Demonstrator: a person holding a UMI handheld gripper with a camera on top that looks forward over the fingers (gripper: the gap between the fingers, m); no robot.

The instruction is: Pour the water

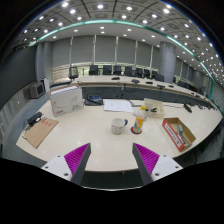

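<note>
At the near edge of the view, the gripper (111, 160) hangs above the pale table (90, 135) with its two fingers spread wide and nothing between them; the magenta pads (77, 156) face each other across an open gap. No contact with any object.

Just beyond the fingers, roughly in line with the gap, a white mug (119, 125) stands upright on the table. Just beside it, to its right, is a small bottle-like container (139, 121) with an orange base and yellowish top; whether it touches the mug cannot be told. Water level in either is not visible.

Right of these, near the table's edge, lies an open cardboard box (178, 133), tilted diagonally to the table edge. On the left side a brown flat packet (41, 131) lies with a dark item on it.

Farther back: a white boxy appliance (67, 99) at left, white paper sheets (117, 104) at centre, a second cardboard box (153, 107) to the right.

Beyond the table, a row of black chairs (118, 71) stands along a curved desk under rows of ceiling lights (100, 15).
</note>
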